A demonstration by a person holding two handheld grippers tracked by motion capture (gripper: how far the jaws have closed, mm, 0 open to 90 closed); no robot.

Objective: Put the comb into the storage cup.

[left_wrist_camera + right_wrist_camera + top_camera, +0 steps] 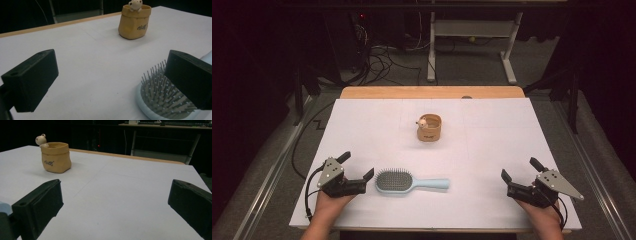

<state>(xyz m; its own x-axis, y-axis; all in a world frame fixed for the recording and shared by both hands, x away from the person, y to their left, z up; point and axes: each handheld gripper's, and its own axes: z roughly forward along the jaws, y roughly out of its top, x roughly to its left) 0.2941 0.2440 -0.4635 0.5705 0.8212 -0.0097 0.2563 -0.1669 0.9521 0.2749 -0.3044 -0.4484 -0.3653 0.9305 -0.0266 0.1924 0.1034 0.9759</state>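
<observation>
Both hand-held grippers, left [358, 166] and right [518, 168], rest released near the worktop [492, 150] front edge; the brush [409, 182] lies between them, just beside the left one.

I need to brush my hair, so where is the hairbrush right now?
In the high view the hairbrush lies flat on the white table, near its front edge and left of centre, just beside the open left gripper, with the tan pot farther back.

We see a tan pot [429, 128] standing upright toward the far middle of the white table [492, 145], with a small pale figure [423, 121] peeking over its rim. Dark lettering marks its side. Beyond the table's wooden far edge, cables [382, 57] lie on the grey floor beside a white desk frame [472, 35].
</observation>
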